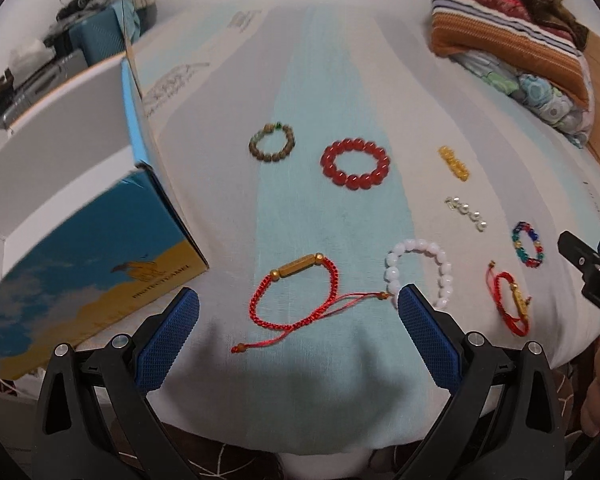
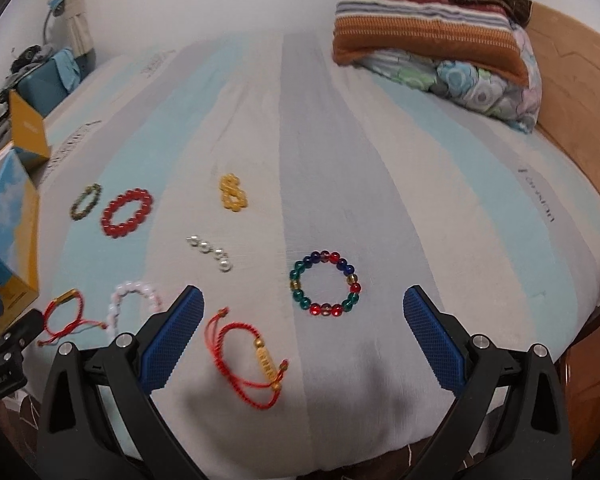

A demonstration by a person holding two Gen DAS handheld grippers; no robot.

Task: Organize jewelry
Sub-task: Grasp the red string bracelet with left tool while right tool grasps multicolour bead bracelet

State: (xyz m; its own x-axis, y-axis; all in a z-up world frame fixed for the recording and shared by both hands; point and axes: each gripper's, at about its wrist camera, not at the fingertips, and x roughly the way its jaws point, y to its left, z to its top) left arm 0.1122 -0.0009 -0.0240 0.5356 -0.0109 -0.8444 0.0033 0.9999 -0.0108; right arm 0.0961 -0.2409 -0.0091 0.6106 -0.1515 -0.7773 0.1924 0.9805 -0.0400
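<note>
Several bracelets lie spread on a striped bed sheet (image 1: 228, 92). In the left wrist view my left gripper (image 1: 298, 300) is open just above a red cord bracelet with a gold tube (image 1: 296, 292); a white bead bracelet (image 1: 420, 268) lies by its right finger. Farther off are a brown bead bracelet (image 1: 272, 143), a red bead bracelet (image 1: 355, 163), a yellow bead piece (image 1: 453, 163) and a pearl piece (image 1: 466, 212). My right gripper (image 2: 303, 300) is open, with a multicoloured bead bracelet (image 2: 326, 283) between its fingertips and a second red cord bracelet (image 2: 252, 360) near its left finger.
An open blue and yellow cardboard box (image 1: 80, 216) stands at the left on the bed. Folded blankets and a pillow (image 2: 432, 36) are stacked at the far right, beside a wooden bed frame (image 2: 572, 92). Clutter and a teal case (image 1: 100, 36) sit beyond the bed at the far left.
</note>
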